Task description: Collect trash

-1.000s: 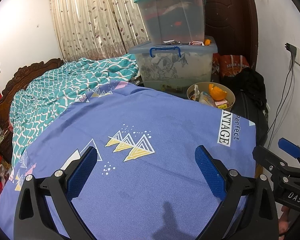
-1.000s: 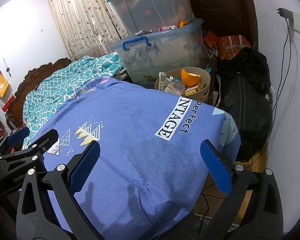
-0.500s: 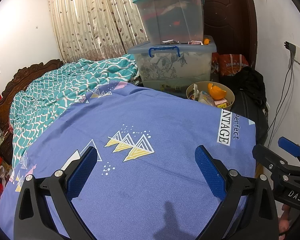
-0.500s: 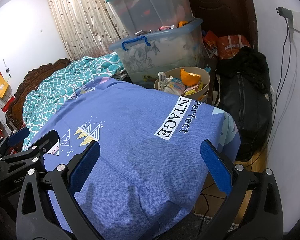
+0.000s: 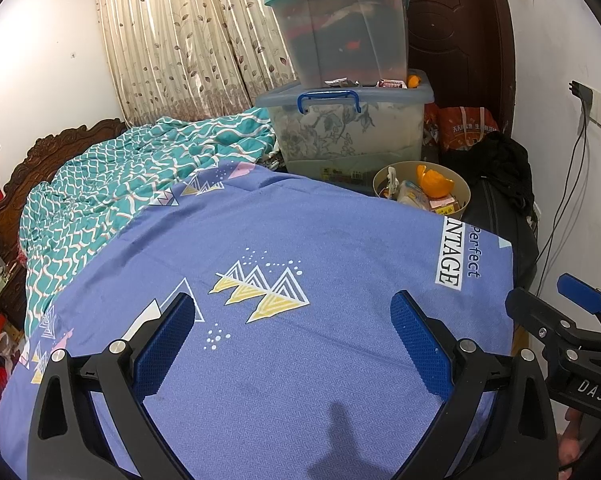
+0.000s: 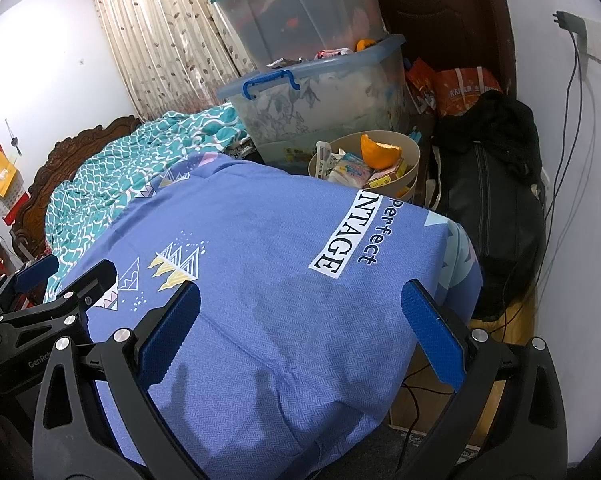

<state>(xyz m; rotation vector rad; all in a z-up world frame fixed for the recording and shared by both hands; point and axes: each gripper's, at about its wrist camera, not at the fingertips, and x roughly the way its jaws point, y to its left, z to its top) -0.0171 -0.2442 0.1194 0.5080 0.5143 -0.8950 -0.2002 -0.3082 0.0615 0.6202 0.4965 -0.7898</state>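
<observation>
Both grippers hang spread and empty over the blue bedsheet [image 5: 284, 360]: left gripper [image 5: 292, 340], right gripper [image 6: 300, 320]. The bed looks bare of litter; the trash bin [image 6: 410, 152], upper right of centre, already holds orange peel [image 6: 378, 152] and wrappers. More scraps sit on the storage box lid [image 5: 380, 90]; reaching there seems next.

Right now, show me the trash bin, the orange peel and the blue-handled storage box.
trash bin [image 6: 414, 151]: right wrist view, bare tan rim on its right.
orange peel [image 6: 376, 154]: right wrist view, middle of the peel.
blue-handled storage box [image 5: 380, 136]: left wrist view, translucent front wall.
</observation>
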